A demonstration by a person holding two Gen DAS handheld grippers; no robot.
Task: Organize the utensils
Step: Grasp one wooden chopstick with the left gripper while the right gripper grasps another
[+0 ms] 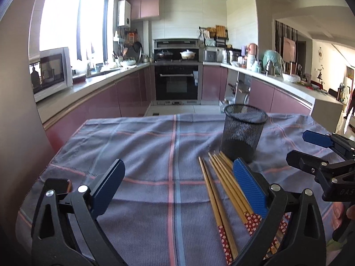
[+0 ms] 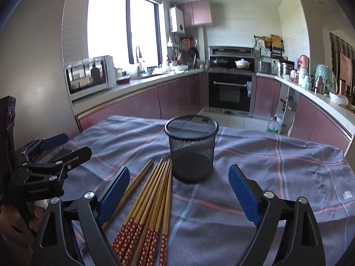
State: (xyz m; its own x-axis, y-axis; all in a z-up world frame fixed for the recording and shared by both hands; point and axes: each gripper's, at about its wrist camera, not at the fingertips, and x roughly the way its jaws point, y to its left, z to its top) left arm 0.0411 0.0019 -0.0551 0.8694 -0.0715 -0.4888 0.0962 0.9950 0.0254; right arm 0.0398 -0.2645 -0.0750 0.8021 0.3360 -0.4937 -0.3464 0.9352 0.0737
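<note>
Bamboo chopsticks (image 2: 150,201) lie bundled on the checked cloth (image 2: 277,177) covering the surface, tips just beside an upright mesh holder (image 2: 192,148); both the left gripper (image 1: 179,184) and right gripper (image 2: 179,188) hover wide open, holding nothing. Only the left wrist view shows bare cloth stretching to the surface's left edge; only the right shows its right-hand corner.

Lots of bare cloth (image 1: 137,155) toward the left edge. Near the far edge, mesh cup (image 2: 192,148) standing just behind chopsticks (image 2: 150,197), blocking there.
</note>
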